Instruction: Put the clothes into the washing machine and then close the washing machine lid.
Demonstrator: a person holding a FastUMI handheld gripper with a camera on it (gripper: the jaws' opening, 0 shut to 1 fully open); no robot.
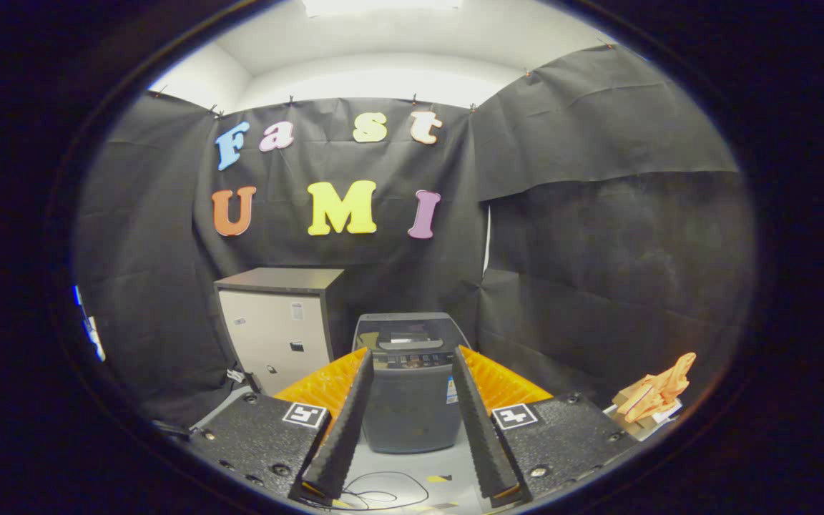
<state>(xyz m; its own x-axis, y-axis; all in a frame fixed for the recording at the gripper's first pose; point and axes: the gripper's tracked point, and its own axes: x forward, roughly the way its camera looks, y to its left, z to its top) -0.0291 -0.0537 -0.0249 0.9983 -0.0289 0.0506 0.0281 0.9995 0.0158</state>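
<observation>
Clothes point(654, 395), an orange bundle, lay well off to the gripper's point(412, 365) right, level with its body, not ahead of it. Left to right: a cabinet point(280, 325) stood beyond the left finger, the washing machine point(412, 386) sat straight ahead framed between the spread, empty fingers, lid seemingly down, so the next move likely called for a rightward swing.

I have the gripper point(412, 368) held level and pointing straight ahead, its two ribbed fingers point(344, 422) spread wide apart in a V with nothing between them. Each finger base carries a square black-and-white marker tag point(305, 414).
</observation>
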